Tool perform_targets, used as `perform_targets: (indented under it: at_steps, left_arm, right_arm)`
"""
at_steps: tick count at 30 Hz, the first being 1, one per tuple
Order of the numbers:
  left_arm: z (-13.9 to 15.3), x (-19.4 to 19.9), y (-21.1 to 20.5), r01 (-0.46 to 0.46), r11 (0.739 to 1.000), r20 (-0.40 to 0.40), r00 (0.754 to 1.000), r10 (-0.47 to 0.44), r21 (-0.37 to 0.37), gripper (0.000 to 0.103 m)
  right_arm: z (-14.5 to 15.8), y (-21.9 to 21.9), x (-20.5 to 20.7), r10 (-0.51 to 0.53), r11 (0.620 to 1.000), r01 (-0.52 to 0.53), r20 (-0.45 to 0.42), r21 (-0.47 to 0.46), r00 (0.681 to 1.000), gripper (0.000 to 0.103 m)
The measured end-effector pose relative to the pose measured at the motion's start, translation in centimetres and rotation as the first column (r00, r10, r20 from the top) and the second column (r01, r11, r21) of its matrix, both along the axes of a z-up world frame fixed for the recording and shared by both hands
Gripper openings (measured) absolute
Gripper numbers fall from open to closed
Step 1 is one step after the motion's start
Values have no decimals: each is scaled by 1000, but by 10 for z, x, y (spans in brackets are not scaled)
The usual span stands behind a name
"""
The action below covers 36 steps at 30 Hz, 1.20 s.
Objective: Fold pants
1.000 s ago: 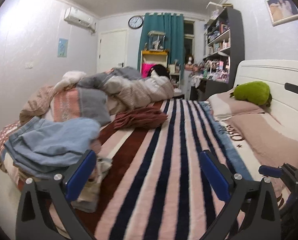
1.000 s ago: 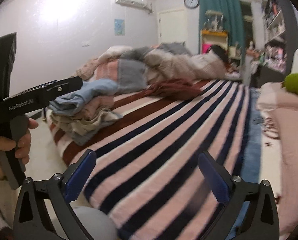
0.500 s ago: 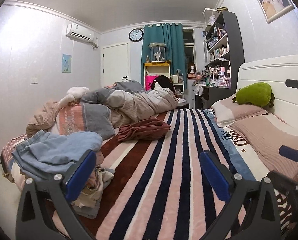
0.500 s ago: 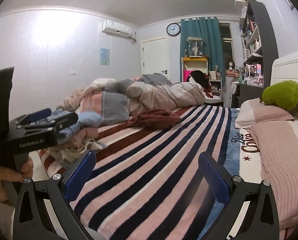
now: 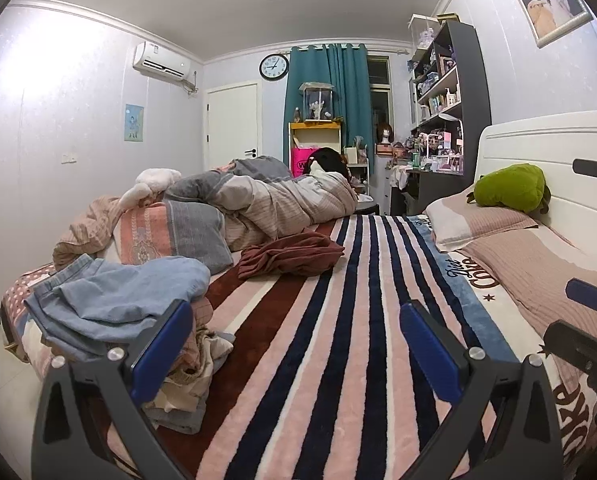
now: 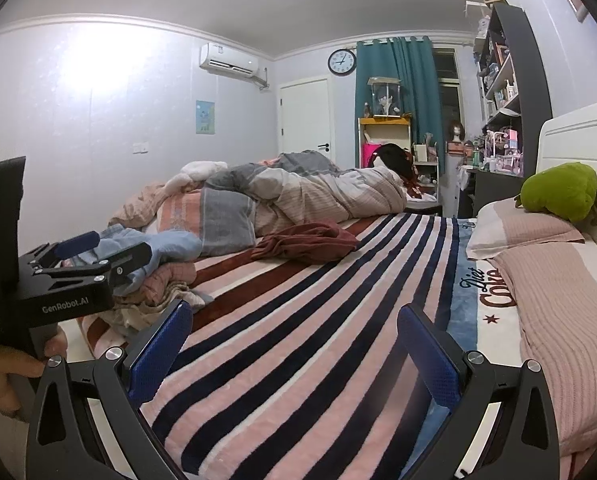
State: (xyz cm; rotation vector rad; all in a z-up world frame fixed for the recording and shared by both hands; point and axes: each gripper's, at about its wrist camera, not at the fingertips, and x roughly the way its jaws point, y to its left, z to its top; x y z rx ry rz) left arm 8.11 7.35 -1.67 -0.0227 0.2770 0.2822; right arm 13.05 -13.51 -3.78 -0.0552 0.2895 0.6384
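A pile of clothes lies at the left edge of the bed, with light blue denim pants (image 5: 114,300) on top; it also shows in the right wrist view (image 6: 166,246). A crumpled maroon garment (image 5: 294,256) lies further back on the striped blanket (image 5: 338,340), also seen in the right wrist view (image 6: 306,242). My left gripper (image 5: 294,344) is open and empty, held above the blanket beside the pile. My right gripper (image 6: 294,340) is open and empty over the blanket. The left gripper's body (image 6: 58,288) shows at the left of the right wrist view.
A heaped duvet (image 5: 266,200) and patterned pillow (image 5: 170,236) lie across the far end of the bed. Pink pillows (image 5: 538,256) and a green plush toy (image 5: 510,188) sit at the white headboard (image 5: 558,140) on the right. Shelves (image 5: 446,92) stand behind.
Both grippers have lifted and tilted up, so more of the room and ceiling shows. Both stay open and empty. The clothes have not moved.
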Motion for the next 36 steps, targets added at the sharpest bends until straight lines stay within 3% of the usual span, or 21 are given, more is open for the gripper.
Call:
perform_targets:
  at_steps: [36]
  left_arm:
    - [0,-8,-2,22,1000,8,1000,-22,3,102]
  right_arm:
    - [5,-8,-9,-26,999,27,-14,30,1000,102]
